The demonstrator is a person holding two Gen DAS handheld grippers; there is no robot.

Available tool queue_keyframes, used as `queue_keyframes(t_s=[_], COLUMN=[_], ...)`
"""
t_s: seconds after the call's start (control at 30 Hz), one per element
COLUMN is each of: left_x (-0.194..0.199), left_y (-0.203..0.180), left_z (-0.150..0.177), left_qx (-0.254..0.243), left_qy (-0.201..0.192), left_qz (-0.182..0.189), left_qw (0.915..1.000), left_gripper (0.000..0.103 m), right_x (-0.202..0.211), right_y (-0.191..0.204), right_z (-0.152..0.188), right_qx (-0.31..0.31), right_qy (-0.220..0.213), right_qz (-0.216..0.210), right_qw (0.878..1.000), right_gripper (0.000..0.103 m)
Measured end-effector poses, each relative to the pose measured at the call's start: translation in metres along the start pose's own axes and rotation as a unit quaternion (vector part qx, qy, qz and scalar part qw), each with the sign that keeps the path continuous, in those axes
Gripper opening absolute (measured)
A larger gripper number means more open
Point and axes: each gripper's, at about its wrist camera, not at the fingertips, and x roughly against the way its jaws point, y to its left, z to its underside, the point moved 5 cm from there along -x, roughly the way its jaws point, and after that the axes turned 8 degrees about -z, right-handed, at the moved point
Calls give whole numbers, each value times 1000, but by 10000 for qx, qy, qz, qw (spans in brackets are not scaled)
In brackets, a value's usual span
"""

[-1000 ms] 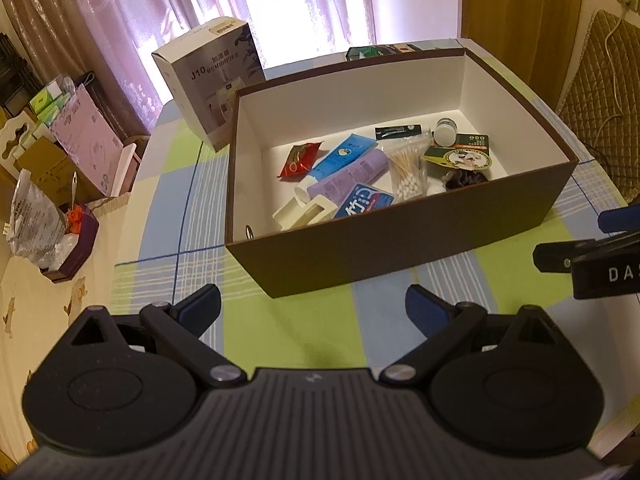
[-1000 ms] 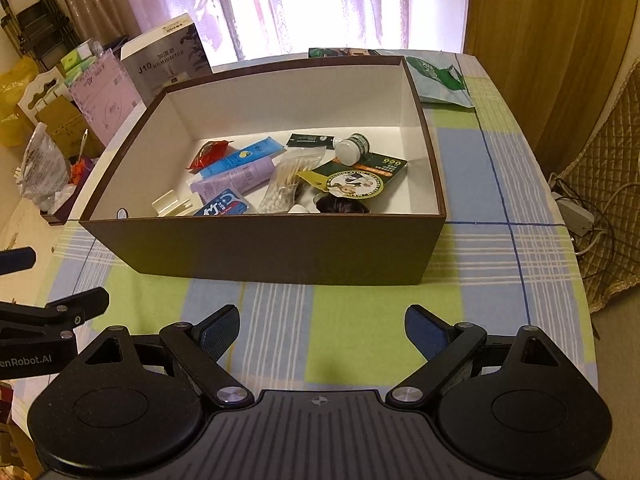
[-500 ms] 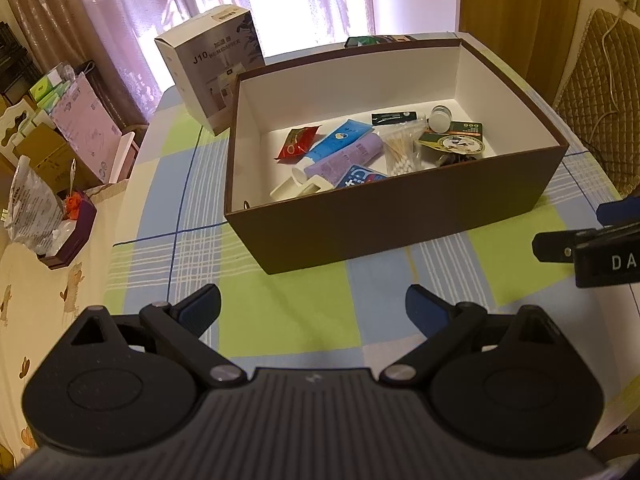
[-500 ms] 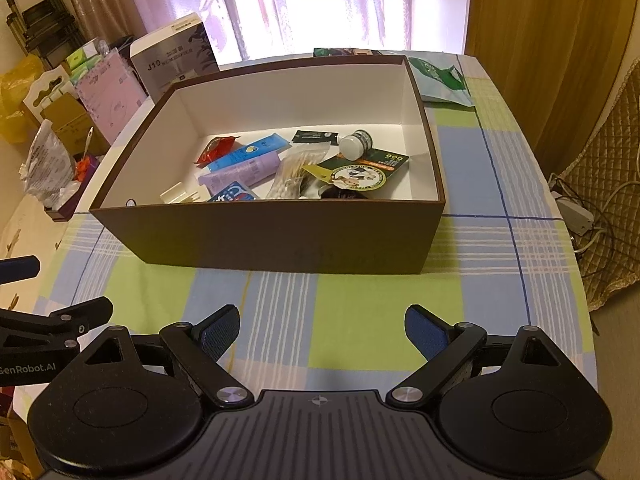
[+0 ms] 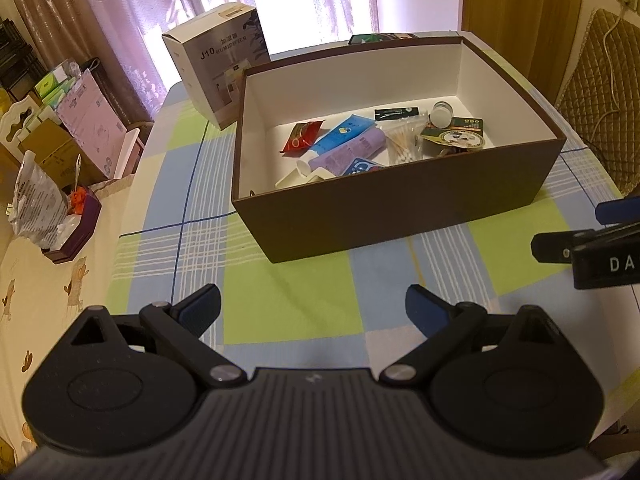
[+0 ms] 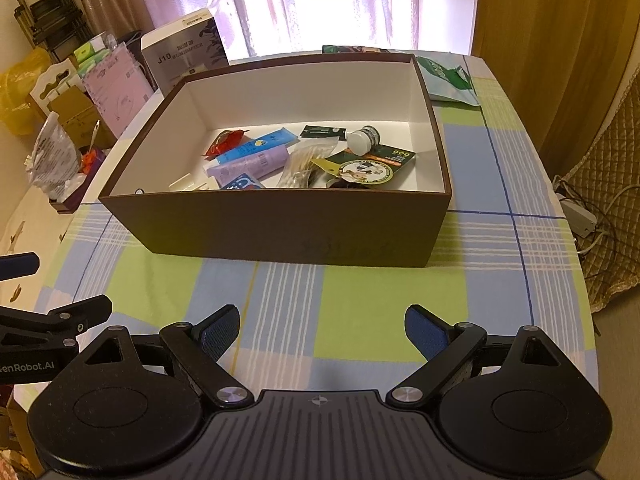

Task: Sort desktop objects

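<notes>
- Change since earlier frames: both grippers drawn back from the brown box (image 6: 280,232); box smaller and farther off in both views; more checked cloth bare in front of the near wall.
- Left gripper (image 5: 313,306): jaws spread wide, nothing between them, hovering above the counter (image 5: 280,304) short of the box's near wall.
- Right gripper (image 6: 322,330): jaws likewise wide, empty, level with the left and just beside it.
- Box contents, all lying loose on the white floor: red sachet (image 6: 225,142), blue tube (image 6: 256,146), purple tube (image 6: 250,166), bag of cotton swabs (image 6: 304,162), small white-capped bottle (image 6: 362,138), dark flat packet (image 6: 322,131), round-labelled green card (image 6: 366,166), white plastic piece (image 6: 186,182) by the near left corner.
- Outside the box: humidifier carton (image 5: 218,76) behind its left corner; green-printed bag (image 6: 450,80) at the far right of the counter.
- Stage, as judged: sorting looks finished or nearly so; no loose small item visible on the bare cloth.
- Handling advice, if anything remains: keep jaws wide on approach, clear the box's tall rim from above rather than across, release low so light packets do not bounce.
- Risk: nudging the near wall would slide the box on the cloth.
</notes>
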Motion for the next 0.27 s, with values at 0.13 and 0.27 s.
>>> queue_keyframes(t_s=[0.13, 0.27], left_x=[3, 5], left_y=[-1, -1], left_z=[2, 3], left_qx=[-13, 5], left_qy=[-47, -64], left_qz=[13, -14], left_qw=[10000, 10000], left_gripper=[97, 97], right_x=[1, 1], right_y=[1, 2], right_z=[2, 3], right_qx=[18, 36], right_qy=[13, 18], right_qz=[-4, -10], right_qw=[10000, 10000], right_gripper=[95, 95])
